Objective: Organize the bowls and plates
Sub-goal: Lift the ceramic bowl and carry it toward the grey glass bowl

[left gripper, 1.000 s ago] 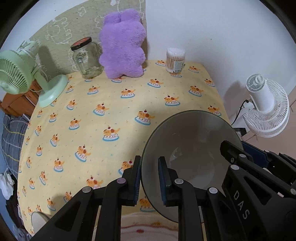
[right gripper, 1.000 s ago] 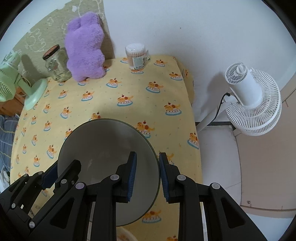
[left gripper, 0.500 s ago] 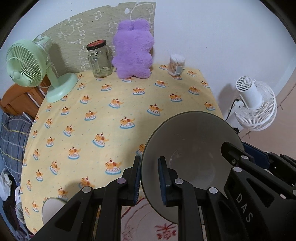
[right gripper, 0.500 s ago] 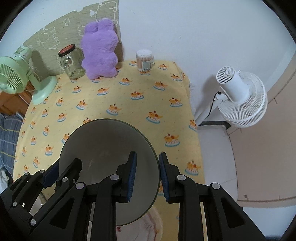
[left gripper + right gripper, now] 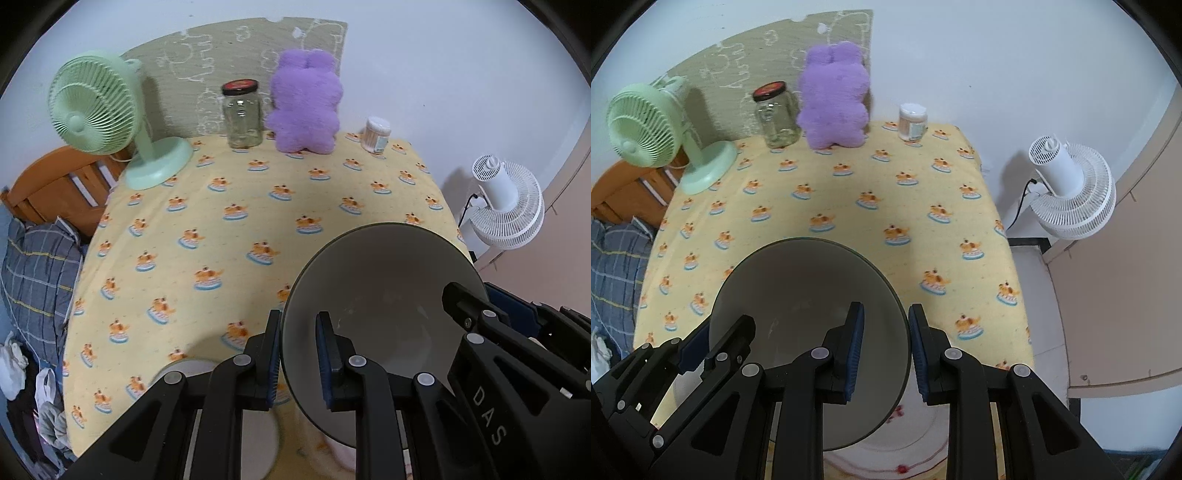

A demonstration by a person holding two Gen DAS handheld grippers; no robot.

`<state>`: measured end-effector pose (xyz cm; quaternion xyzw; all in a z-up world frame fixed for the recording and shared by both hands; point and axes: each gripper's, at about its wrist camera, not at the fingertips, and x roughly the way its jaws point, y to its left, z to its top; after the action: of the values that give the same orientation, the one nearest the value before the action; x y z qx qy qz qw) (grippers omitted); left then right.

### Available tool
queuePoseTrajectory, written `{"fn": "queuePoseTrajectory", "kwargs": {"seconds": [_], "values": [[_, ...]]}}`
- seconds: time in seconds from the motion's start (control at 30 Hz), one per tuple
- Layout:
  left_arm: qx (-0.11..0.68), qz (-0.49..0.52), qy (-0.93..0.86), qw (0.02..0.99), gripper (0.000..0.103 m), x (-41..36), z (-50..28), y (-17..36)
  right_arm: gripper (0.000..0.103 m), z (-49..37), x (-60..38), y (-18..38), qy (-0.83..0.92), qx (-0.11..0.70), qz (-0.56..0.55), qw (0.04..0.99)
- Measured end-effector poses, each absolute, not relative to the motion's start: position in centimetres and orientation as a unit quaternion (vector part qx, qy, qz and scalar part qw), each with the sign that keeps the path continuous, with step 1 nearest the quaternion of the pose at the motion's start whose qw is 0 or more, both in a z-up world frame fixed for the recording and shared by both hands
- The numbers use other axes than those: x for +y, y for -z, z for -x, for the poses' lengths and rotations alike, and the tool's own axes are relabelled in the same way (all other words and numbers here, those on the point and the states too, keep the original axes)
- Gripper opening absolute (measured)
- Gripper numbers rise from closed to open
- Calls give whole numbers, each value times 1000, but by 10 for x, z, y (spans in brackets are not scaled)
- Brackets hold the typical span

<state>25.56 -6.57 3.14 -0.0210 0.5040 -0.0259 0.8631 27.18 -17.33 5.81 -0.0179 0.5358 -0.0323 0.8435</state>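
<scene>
Grey-glazed bowl, dark on the outside, held up over the near end of the desk by its rim on both sides.

Left to right:
- Small white dish on the yellow cloth, partly hidden under the left gripper. Risk: it sits close under the carried load; a low pass could knock it.
- Left gripper: jaws closed down on the bowl's left rim, wall pinched between the pads. Only a thin edge is held. If this side slackens, the bowl would swing on the other grip.
- Bowl itself: tilted, inside facing the cameras. Smooth glaze, so it is likely to slide in the pads if jolted.
- Right gripper: jaws narrowed on the right rim, one pad inside, one outside. The outer pad looks a shade off the wall in the right wrist view; I cannot tell how firm that contact is. A weak hold here is the most likely cause of a drop.
- White plate with red pattern lies directly below, near the desk's front edge. Judged the likely resting place. Hazards: lowering off-centre, chipping rim on rim, or letting go unevenly so the bowl tips.
- The two hands must move as one; drifting apart or twisting would pull the rim out of one grip.
</scene>
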Motion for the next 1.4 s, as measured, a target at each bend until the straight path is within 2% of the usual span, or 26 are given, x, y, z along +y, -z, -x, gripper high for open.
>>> {"fn": "queuePoseTrajectory", "kwargs": {"seconds": [0.53, 1.4], "values": [[501, 25, 20, 865, 15, 8, -220, -38, 29, -236, -97, -66, 15, 535, 21, 845], [576, 36, 16, 817, 15, 57, -213, 26, 28, -235, -46, 6, 8, 624, 26, 781]]}}
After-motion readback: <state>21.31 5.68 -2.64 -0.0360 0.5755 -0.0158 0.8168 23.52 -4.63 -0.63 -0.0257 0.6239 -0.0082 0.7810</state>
